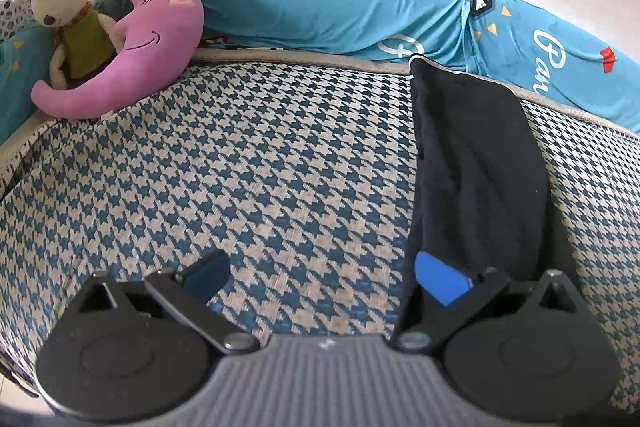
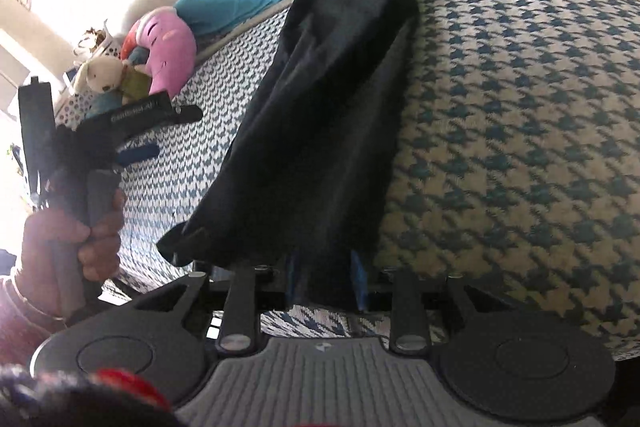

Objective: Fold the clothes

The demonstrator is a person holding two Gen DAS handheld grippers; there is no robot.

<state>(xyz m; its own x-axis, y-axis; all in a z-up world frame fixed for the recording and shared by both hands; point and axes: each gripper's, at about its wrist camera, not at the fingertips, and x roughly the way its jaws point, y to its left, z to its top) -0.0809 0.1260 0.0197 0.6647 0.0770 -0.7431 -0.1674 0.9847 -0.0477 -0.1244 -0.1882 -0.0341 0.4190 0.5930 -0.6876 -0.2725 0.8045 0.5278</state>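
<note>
A long black garment lies folded lengthwise on the houndstooth bed mat, running from the teal bedding toward me. My left gripper is open just above the mat. Its right blue pad rests at the garment's near left edge, and nothing is between the fingers. In the right wrist view the black garment stretches away from me, its near end bunched between the blue pads. My right gripper is shut on that end. The left gripper shows at the left, held by a hand.
A pink moon-shaped plush and a cream rabbit toy sit at the mat's far left corner. Rolled teal bedding with stars lines the far edge. A white wall stands behind it. Bare houndstooth mat lies right of the garment.
</note>
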